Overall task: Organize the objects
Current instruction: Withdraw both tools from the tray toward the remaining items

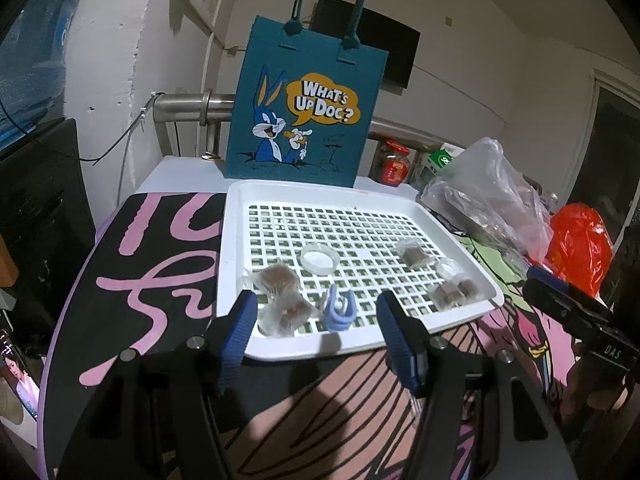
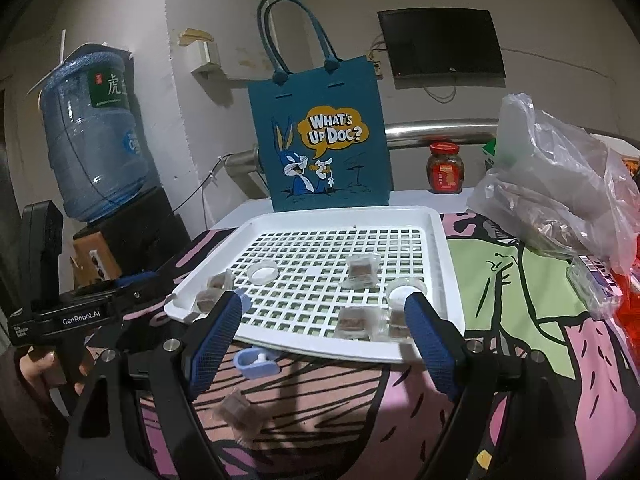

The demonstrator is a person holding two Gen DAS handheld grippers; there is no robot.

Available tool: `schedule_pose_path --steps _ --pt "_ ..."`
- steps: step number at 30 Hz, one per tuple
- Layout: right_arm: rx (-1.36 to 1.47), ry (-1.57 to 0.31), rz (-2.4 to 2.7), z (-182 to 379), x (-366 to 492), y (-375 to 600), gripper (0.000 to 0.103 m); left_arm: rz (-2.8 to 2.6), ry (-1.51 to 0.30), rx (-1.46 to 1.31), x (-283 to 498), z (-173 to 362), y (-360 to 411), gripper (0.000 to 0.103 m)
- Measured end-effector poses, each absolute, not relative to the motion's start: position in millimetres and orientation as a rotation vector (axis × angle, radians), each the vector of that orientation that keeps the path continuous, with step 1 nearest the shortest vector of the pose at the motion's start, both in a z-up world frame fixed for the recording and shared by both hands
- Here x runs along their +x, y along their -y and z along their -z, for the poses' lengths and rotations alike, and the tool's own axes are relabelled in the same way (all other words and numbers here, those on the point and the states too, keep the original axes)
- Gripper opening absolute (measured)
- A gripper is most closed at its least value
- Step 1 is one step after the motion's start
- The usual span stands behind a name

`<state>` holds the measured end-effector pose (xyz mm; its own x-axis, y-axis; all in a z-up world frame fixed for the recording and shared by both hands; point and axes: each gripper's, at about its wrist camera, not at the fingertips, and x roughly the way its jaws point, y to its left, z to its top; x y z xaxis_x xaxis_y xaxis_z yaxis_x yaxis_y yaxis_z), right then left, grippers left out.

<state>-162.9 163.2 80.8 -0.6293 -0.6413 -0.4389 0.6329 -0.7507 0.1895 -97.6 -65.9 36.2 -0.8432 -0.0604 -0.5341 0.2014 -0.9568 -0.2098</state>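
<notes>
Nearest, both grippers hang over the printed cloth on the tabletop (image 1: 168,264). The left gripper (image 1: 316,312) has its jaws apart with nothing between them, and the right gripper (image 2: 324,320) stands wider still, also empty. In the right wrist view a pale blue clip (image 2: 256,362) lies on the cloth just off the tray's near edge, at about 7 o'clock from the tray's middle, and a wrapped brown cube (image 2: 238,410) lies nearer still. The white slotted tray (image 1: 240,216) comes next, carrying more wrapped brown cubes (image 1: 414,256) at its 4, 5 and 8 o'clock and two small round lids (image 1: 320,259). At 12 o'clock behind the tray stands a teal cartoon bag (image 1: 304,120), upright. At 2 o'clock sits a crumpled plastic bag (image 1: 492,196), with a red-lidded jar (image 2: 446,168) beyond.
</notes>
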Motion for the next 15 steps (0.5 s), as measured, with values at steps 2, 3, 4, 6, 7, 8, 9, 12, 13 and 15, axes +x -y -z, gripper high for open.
schedule_pose_path --steps 2,3,4,6,7,8,9,12,13,15 --pt "0.636 0.018 2.334 -80.1 -160.8 -164.5 0.084 2.864 -0.384 0.824 -95.5 -34.9 64.2 0.061" --pt "0.633 0.018 2.336 -79.6 -159.4 -165.5 0.084 2.866 -0.380 0.826 -94.6 -34.6 63.6 0.061" --pt "0.633 0.017 2.335 -79.3 -159.3 -166.0 0.084 2.866 -0.376 0.827 -93.8 -34.4 62.8 0.061" --pt "0.637 0.016 2.335 -78.4 -158.7 -166.5 0.084 2.868 -0.372 0.827 -91.9 -33.9 61.8 0.061" --pt "0.638 0.014 2.332 -78.0 -158.2 -166.4 0.084 2.869 -0.372 0.828 -91.5 -33.6 61.6 0.061" --pt "0.639 0.012 2.331 -78.0 -157.7 -166.6 0.084 2.868 -0.371 0.828 -90.9 -33.2 61.4 0.061" --pt "0.637 0.008 2.329 -77.8 -156.6 -166.3 0.084 2.868 -0.370 0.831 -90.5 -32.6 61.2 0.061" --pt "0.637 -0.003 2.319 -77.2 -153.9 -165.0 0.084 2.867 -0.363 0.850 -91.4 -29.5 60.0 0.061" --pt "0.638 -0.008 2.315 -76.9 -153.0 -164.4 0.084 2.866 -0.358 0.860 -92.2 -28.4 59.4 0.061" --pt "0.642 -0.019 2.305 -75.4 -151.0 -162.8 0.084 2.866 -0.349 0.869 -92.8 -27.2 58.2 0.061"
